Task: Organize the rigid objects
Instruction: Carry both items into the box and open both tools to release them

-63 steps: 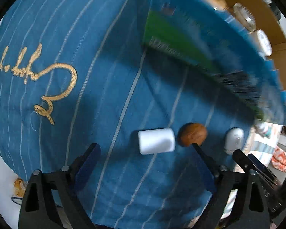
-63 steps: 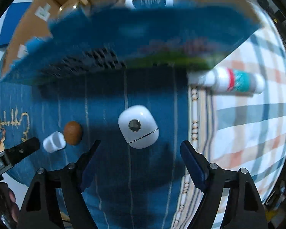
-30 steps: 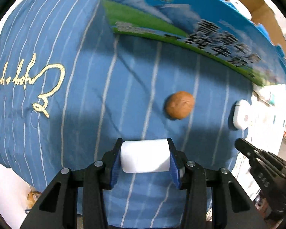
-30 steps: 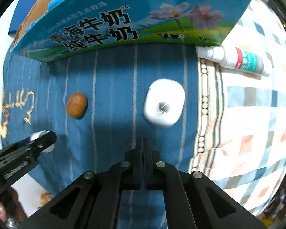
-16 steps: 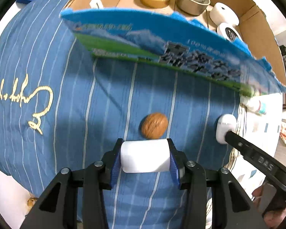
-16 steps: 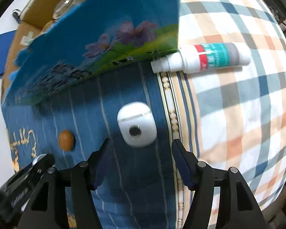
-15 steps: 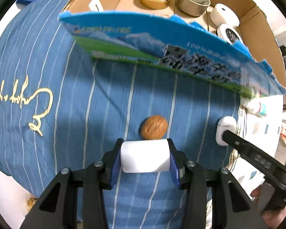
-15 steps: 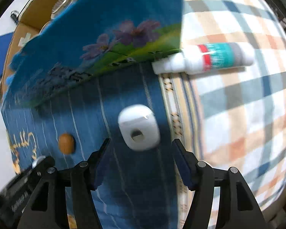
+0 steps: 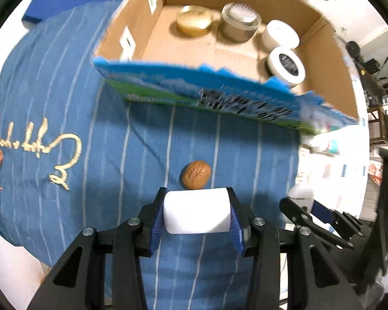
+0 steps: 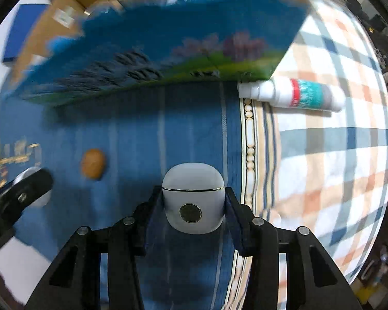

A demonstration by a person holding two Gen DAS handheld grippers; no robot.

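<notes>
My left gripper (image 9: 197, 213) is shut on a white cylinder (image 9: 197, 210), held above the blue striped cloth. A brown walnut (image 9: 196, 174) lies on the cloth just beyond it and shows in the right wrist view (image 10: 92, 163) too. My right gripper (image 10: 193, 208) is shut on a white rounded case (image 10: 193, 196) with a round metal button. That case (image 9: 300, 193) and the right gripper (image 9: 304, 213) show at the lower right of the left wrist view. An open cardboard box (image 9: 331, 59) with a blue printed flap (image 9: 219, 95) stands ahead.
In the box are a gold tin (image 9: 194, 20), a clear jar (image 9: 241, 22) and two white round containers (image 9: 285, 64). A white bottle with a teal and red label (image 10: 297, 94) lies on the checked cloth beside the box flap (image 10: 168, 51).
My right gripper went from open around the white case to shut on it. My left gripper kept hold of the white cylinder and rose, so the box interior shows more.
</notes>
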